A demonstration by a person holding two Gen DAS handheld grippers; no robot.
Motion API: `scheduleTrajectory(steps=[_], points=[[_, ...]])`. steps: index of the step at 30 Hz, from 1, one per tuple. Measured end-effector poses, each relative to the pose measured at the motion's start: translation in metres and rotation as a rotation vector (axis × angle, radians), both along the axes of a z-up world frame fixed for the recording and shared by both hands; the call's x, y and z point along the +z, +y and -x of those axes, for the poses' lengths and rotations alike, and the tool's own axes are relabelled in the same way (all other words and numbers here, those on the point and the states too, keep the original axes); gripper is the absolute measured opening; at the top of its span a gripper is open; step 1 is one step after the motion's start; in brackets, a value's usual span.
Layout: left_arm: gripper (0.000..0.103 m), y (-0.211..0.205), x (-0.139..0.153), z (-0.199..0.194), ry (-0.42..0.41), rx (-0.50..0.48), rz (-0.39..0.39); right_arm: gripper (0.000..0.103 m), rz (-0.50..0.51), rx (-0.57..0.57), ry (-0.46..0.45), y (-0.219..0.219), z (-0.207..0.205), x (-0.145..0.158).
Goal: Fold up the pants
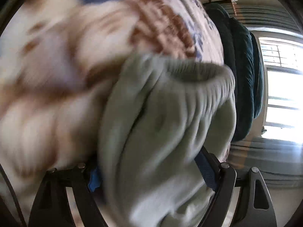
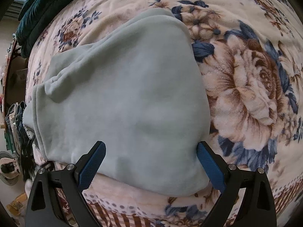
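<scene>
Pale green pants (image 2: 121, 94) lie bunched on a floral blanket (image 2: 246, 87) on the bed. Right hand-held gripper (image 2: 151, 162) has its jaws spread wide, blue pads (image 2: 92, 164) either side of the pants' near edge. Left hand-held gripper (image 1: 151, 170): waistband end of the pants (image 1: 162, 124) fills the gap between its fingers, view blurred, can't tell if clamped. Dark teal cushions (image 1: 244, 87) sit near a window (image 1: 284, 87).

A floral blanket (image 2: 246, 87) covers the bed, with pale green pants (image 2: 125, 94) lying folded on it.
</scene>
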State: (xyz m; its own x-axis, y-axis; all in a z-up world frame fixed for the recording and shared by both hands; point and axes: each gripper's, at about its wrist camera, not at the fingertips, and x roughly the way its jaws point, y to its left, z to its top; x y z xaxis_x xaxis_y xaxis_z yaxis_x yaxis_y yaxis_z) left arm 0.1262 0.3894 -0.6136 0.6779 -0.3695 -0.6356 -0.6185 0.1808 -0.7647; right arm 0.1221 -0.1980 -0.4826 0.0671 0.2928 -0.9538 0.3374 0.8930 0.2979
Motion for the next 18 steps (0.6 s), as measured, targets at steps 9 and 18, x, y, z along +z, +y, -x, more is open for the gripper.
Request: scheduleTrajectory(steps=[9, 18], points=[[0.023, -0.022, 0.081, -0.049, -0.236, -0.157, -0.204, 0.099, 0.0, -0.005, -0.002, 0.0, -0.003, -0.004], [0.022, -0.209, 0.243, -0.058, -0.538, -0.636, -0.459, 0.099, -0.046, -0.038, -0.02, -0.021, 0.004, -0.007]])
